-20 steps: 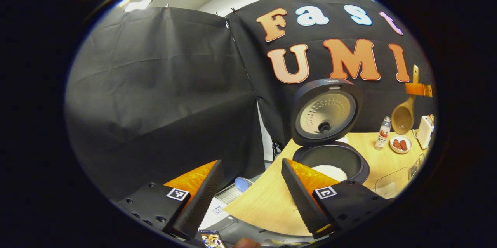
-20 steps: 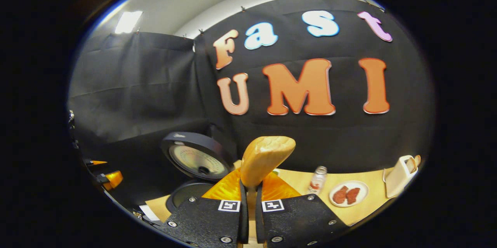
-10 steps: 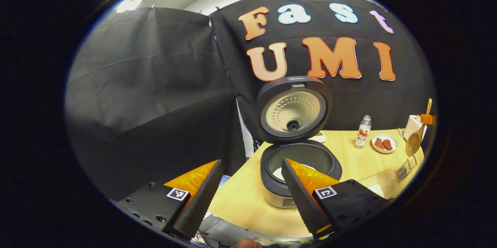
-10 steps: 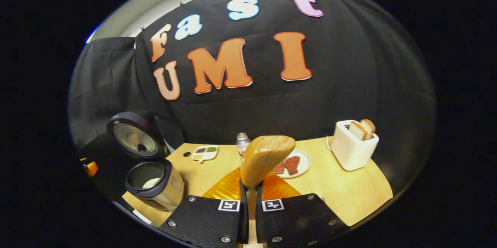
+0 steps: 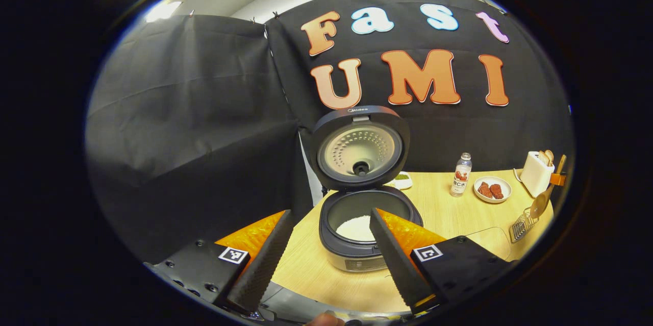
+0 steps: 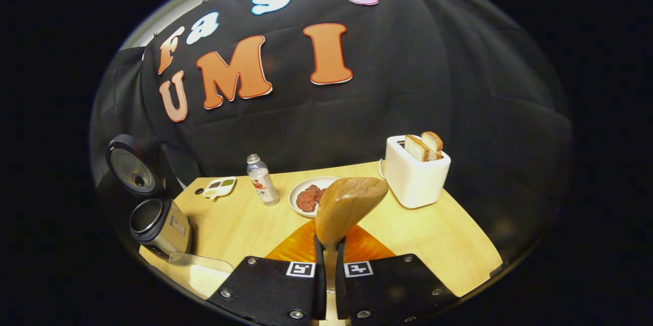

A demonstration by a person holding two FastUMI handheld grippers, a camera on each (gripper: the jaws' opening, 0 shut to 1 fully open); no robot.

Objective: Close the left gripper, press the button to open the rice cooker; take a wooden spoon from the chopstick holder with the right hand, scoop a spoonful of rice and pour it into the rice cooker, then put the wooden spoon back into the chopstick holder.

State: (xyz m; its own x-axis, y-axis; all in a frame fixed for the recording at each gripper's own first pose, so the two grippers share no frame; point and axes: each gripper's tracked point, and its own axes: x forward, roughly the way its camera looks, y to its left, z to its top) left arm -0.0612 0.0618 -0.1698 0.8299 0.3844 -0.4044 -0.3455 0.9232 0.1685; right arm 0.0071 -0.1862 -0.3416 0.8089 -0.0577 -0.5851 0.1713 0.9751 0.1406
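Between the right gripper's (image 6: 329,259) closed fingers sits the light wooden spoon (image 6: 348,206), bowl up. Ahead of the left gripper (image 5: 326,254), whose fingers stand apart and empty, the round dark rice cooker (image 5: 357,234) stands lid-up, white rice (image 5: 355,227) inside.

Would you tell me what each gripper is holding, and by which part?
The right gripper clamps the light wooden spoon by its handle just below the bowl. The left gripper is open and holds nothing.

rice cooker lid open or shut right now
Open. In the left gripper view the rice cooker has its lid swung upright, showing the perforated inner plate, with white rice visible in the pot.
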